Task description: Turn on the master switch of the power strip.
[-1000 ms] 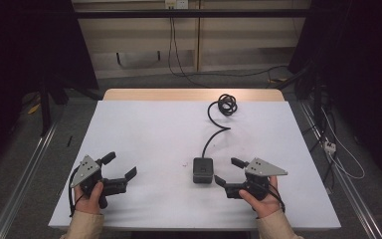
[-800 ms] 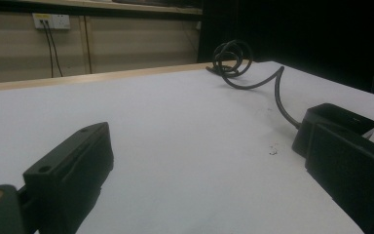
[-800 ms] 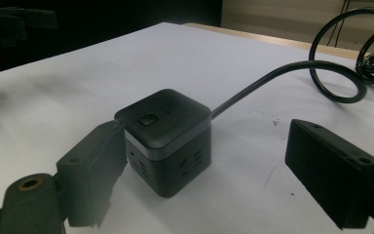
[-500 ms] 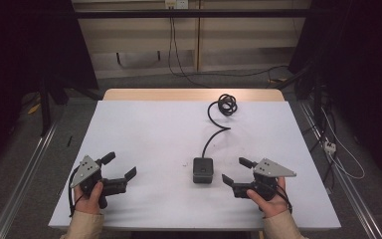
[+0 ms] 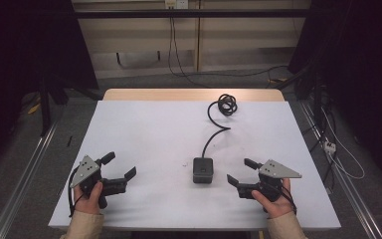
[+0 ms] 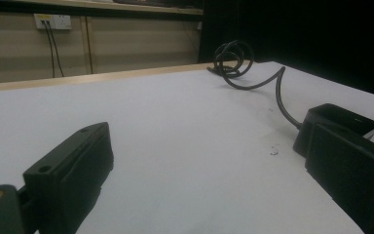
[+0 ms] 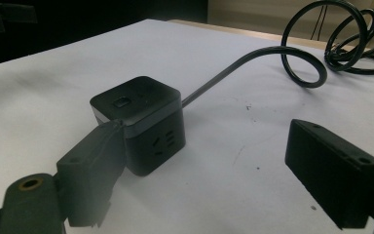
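Note:
A black cube power socket (image 5: 203,170) sits on the white table (image 5: 149,129), near the front and right of centre. Its black cable (image 5: 214,135) runs back to a loose coil (image 5: 227,104). My right gripper (image 5: 239,171) stands open just right of the cube, jaws pointing left at it, nothing between them. In the right gripper view the cube (image 7: 141,114) lies beyond the left jaw, the gripper (image 7: 214,170) is open, and the coil (image 7: 355,44) is far off. My left gripper (image 5: 119,165) rests open at the front left, apart from the cube (image 6: 338,119).
The table's wooden back edge (image 5: 194,94) faces a wall with a socket plate (image 6: 52,21) and hanging wires. Metal rails (image 5: 25,169) run along the floor on both sides. Loose cables (image 5: 338,159) lie on the floor to the right.
My right gripper has drifted a little to the right, away from the cube. The left gripper and the cube have stayed put.

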A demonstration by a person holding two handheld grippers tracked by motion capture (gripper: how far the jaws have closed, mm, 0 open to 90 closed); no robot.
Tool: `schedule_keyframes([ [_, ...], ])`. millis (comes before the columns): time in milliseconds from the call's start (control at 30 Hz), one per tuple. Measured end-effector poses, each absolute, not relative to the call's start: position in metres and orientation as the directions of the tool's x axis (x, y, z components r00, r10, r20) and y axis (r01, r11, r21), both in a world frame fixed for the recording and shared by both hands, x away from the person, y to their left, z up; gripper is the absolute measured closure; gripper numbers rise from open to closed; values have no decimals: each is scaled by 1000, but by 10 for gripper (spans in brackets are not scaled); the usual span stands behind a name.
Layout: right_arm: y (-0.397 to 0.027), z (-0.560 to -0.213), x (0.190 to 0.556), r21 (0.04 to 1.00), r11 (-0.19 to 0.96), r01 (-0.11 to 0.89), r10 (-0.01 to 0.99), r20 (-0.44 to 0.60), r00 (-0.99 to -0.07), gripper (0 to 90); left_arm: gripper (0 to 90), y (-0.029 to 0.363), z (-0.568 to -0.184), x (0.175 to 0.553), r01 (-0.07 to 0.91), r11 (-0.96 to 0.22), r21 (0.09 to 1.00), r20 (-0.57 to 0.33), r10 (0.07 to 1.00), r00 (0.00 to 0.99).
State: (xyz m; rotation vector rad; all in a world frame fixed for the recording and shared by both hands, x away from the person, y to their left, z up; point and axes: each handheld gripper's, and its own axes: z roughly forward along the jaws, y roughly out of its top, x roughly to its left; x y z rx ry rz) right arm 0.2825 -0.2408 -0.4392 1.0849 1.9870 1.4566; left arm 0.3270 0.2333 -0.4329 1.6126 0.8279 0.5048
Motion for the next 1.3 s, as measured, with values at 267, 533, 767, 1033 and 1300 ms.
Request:
schedule_keyframes([
  [267, -248, -441, 281, 934, 134, 331, 811, 88, -579, 153, 31, 233, -433, 327, 236, -58, 970, -115, 748, 654],
  [533, -254, -444, 279, 931, 133, 340, 818, 91, -568, 153, 32, 234, -433, 327, 239, -58, 969, -117, 749, 653],
  [767, -259, -445, 277, 931, 133, 339, 821, 88, -565, 153, 31, 233, -434, 327, 240, -59, 969, -117, 748, 653],
  [1033, -264, -448, 275, 927, 129, 351, 831, 93, -549, 153, 32, 233, -435, 326, 245, -58, 968, -120, 749, 651],
  [1300, -268, -452, 279, 914, 136, 382, 844, 95, -527, 150, 32, 232, -436, 327, 247, -69, 967, -113, 749, 653],
])
